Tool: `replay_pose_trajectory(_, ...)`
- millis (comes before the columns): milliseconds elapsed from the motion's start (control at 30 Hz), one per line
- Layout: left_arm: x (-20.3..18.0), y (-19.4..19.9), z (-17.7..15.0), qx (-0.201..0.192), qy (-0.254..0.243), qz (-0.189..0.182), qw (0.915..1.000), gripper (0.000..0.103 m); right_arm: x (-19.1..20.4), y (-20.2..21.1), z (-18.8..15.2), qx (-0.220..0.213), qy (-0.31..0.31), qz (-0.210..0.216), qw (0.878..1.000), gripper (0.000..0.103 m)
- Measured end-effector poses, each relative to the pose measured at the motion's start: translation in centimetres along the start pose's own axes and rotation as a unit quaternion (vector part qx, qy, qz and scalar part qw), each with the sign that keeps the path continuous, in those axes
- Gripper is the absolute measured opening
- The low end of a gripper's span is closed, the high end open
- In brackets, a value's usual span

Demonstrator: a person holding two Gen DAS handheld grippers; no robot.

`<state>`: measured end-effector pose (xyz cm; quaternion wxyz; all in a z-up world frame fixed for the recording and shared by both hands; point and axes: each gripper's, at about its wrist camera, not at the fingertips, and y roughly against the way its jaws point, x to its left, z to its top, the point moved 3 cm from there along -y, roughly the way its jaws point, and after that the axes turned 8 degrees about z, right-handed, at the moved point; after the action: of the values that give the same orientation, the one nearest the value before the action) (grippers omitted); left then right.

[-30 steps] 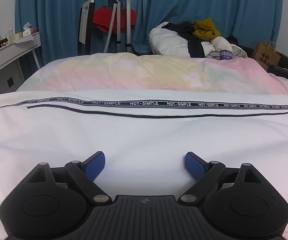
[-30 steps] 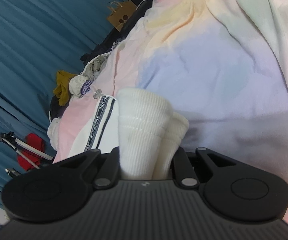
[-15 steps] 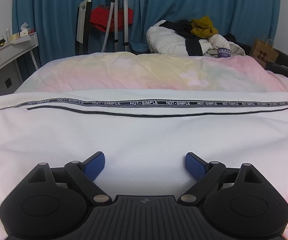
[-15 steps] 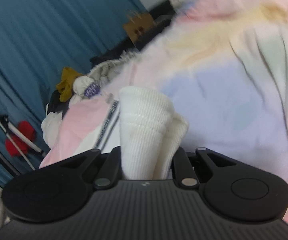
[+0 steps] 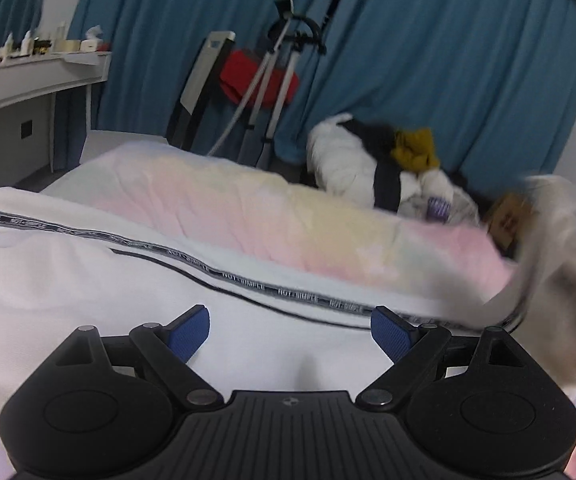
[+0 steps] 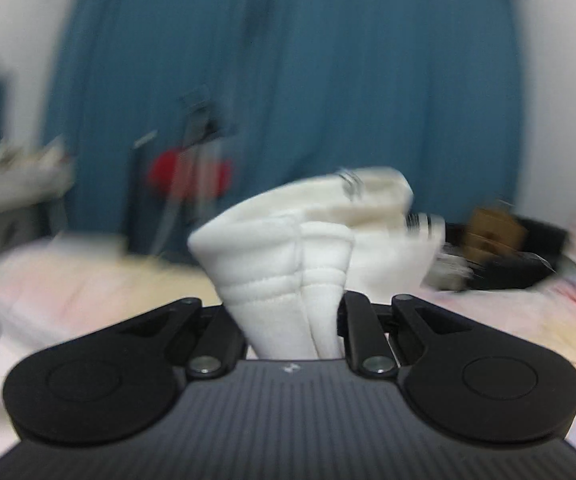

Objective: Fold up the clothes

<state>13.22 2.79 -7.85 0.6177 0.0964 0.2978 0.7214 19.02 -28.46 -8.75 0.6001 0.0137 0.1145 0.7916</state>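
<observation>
Since a second ago, the right hand-held gripper [image 6: 319, 320] has rolled upright and swung across the bed [image 5: 248, 200], carrying the ribbed cuff [image 6: 288, 256] clamped between its closed jaws. Left hand-held gripper [image 5: 289, 330] hovers with jaws wide apart, empty, over the white trousers [image 5: 88, 280]. Keep the cuff pinched; carry it along the leg toward the waistband, and pin the fold line with the left. The trousers' long axis follows the lettered stripe [image 5: 248, 282], left to right across the bed.

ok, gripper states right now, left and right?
Left gripper: open, nothing between its pads, above the white garment.
Right gripper: closed on a bunched ribbed end of the white garment.
</observation>
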Motion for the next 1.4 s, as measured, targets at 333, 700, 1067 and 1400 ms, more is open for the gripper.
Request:
replay_pose_trajectory(333,0.1,-1.3,-1.1,0.070,0.071,-0.121,0.9876,0.097,9.6,-1.7,-8.8,0.157,0.086,0.121,0.976,0.013)
replay_pose_trajectory(700,-3.5,-10.8,-1.7,0.215,0.108,-0.215,0.9465,0.097,10.6,0.8,-5.9,0.118,0.144,0.107,0.977,0.014)
replay_pose_trajectory(1067,-5.6,-16.9,-1.1,0.221,0.074,-0.202,0.9512,0.029,12.5,0.9,-7.4,0.100,0.206,0.160,0.960,0.014)
replay_pose_trajectory(1400,-2.4,-13.8,2.9,0.152,0.116,-0.183,0.9642,0.016,14.7,1.1,-7.0,0.018,0.208,0.163,0.964,0.014)
